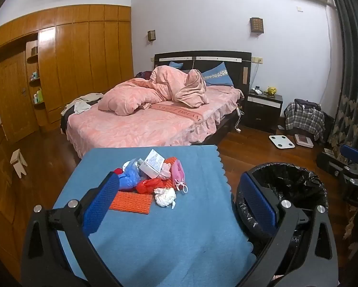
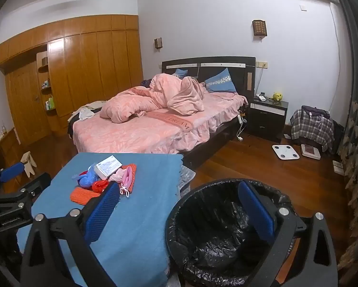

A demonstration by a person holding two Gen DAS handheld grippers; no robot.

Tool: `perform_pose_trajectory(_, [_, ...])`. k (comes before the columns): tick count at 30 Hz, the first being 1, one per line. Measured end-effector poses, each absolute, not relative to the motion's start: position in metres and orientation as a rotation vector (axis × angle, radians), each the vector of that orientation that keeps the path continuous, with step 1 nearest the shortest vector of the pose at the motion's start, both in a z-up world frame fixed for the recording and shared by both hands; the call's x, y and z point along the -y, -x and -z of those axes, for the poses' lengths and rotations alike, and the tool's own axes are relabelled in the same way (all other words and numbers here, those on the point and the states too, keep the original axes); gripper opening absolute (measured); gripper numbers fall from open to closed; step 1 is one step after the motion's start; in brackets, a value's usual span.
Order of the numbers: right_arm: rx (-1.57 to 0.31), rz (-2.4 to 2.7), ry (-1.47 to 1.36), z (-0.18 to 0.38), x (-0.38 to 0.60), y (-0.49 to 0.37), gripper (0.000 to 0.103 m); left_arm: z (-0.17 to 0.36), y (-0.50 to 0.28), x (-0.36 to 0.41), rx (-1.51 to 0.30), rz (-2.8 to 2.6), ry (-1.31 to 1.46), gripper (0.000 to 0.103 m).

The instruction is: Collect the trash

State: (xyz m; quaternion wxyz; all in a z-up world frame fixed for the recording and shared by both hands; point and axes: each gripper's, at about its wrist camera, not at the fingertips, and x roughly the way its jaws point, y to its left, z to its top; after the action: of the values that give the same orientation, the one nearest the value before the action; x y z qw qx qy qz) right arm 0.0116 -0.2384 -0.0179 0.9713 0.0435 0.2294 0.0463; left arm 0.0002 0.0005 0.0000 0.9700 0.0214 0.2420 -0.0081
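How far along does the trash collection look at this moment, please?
Nothing looks done: the lined bin appears empty. Nothing is in hand: the left gripper and right gripper are open. The whole trash pile on the blue cloth remains.

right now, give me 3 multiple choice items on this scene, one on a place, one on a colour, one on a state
1. Where does the trash bin stand?
A. on the bed
B. on the floor beside the blue-covered table
C. on the nightstand

2. What colour is the bin liner?
A. white
B. black
C. pink

3. How is the left gripper?
A. shut on the white box
B. shut on a red bag
C. open, holding nothing

Key: 1 B, the bin sits low against the table's edge in both views. 2 B, crinkled black plastic folds over the rim. 3 C, its blue pads stand wide apart, and the white box lies in the pile.
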Motion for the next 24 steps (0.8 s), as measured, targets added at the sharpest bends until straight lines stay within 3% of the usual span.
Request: perform_pose_trajectory(24, [-0.471,-0.096,-0.085,0.0188,0.2381,-0.0137,0.097,0.0,-0.0005,-0.0007,-0.497,0.018,-0.043,0.098])
